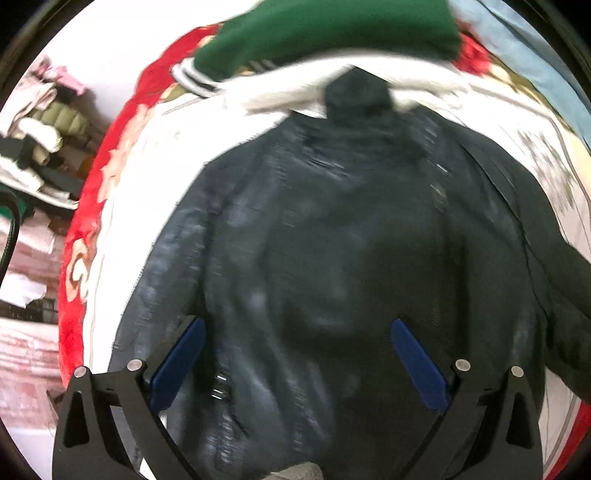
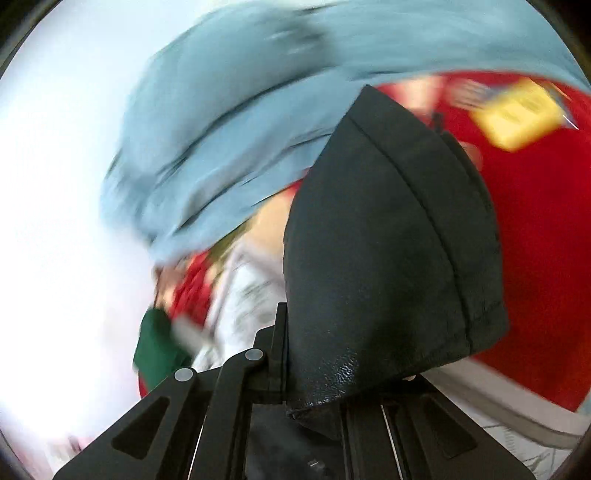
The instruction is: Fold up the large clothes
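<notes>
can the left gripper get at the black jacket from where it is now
Probably yes: the left gripper has its jaws open right above the black jacket, with nothing between them and the fabric.

A bed (image 1: 92,229) carries everything, covered by a blanket (image 1: 122,155) with a red border bearing pale flower shapes and a white middle with faint greenish print. A black jacket (image 1: 332,236) lies spread flat on the white part, its collar toward the far end. Just beyond the collar, a white garment (image 1: 295,88) lies across the blanket, with a green garment (image 1: 332,29) with striped black-and-white cuffs on top of it. At the far right corner, a light blue cloth (image 1: 535,55) rests on the bed edge. In the right wrist view, a blurred yellow packet (image 2: 517,110) lies on the red part.
</notes>
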`<action>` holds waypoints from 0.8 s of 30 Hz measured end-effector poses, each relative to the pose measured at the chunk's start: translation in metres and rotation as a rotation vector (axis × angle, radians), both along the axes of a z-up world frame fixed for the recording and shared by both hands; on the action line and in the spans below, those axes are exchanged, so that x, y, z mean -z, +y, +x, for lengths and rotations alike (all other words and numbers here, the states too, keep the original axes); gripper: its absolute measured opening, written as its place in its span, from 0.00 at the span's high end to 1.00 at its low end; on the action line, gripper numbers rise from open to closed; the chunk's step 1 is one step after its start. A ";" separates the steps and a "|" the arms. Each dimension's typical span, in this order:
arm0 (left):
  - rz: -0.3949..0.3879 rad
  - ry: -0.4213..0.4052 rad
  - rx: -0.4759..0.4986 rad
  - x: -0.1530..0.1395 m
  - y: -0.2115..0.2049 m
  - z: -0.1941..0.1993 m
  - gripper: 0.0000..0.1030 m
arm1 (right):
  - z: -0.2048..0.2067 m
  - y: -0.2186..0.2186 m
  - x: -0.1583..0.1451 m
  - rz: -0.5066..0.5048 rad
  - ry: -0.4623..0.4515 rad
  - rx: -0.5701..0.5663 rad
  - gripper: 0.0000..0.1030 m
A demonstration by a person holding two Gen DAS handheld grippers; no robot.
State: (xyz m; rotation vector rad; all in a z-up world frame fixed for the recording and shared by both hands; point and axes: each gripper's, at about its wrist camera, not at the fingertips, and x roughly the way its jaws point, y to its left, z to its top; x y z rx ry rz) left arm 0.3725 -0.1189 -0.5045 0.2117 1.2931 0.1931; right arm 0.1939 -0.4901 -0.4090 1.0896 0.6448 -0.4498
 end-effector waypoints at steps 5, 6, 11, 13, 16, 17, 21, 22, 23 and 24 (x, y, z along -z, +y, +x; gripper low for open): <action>0.016 -0.036 -0.092 -0.009 0.061 0.007 0.00 | 0.119 0.111 -0.017 -0.132 0.069 -0.361 0.95; 0.026 -0.040 -0.110 -0.008 0.075 0.007 0.00 | 0.135 0.133 -0.014 -0.155 0.087 -0.421 0.95; 0.062 -0.025 -0.212 0.008 0.144 -0.004 0.00 | 0.223 0.308 0.038 -0.358 0.220 -0.849 0.95; 0.072 -0.011 -0.245 0.017 0.169 -0.010 0.00 | 0.231 0.368 0.069 -0.437 0.291 -0.992 0.95; 0.082 0.002 -0.264 0.022 0.195 -0.018 0.00 | 0.234 0.438 0.131 -0.504 0.464 -1.191 0.93; 0.080 0.006 -0.266 0.023 0.201 -0.020 0.00 | 0.230 0.446 0.143 -0.493 0.492 -1.226 0.90; 0.041 -0.004 -0.269 0.007 0.215 -0.027 0.00 | 0.217 0.442 0.139 -0.349 0.463 -1.255 0.58; 0.020 -0.008 -0.267 0.000 0.215 -0.027 0.00 | 0.215 0.434 0.130 -0.318 0.449 -1.234 0.39; -0.003 -0.019 -0.266 -0.008 0.213 -0.026 0.00 | 0.211 0.423 0.121 -0.291 0.440 -1.213 0.34; -0.016 -0.029 -0.263 -0.013 0.211 -0.026 0.00 | 0.204 0.405 0.106 -0.250 0.408 -1.193 0.32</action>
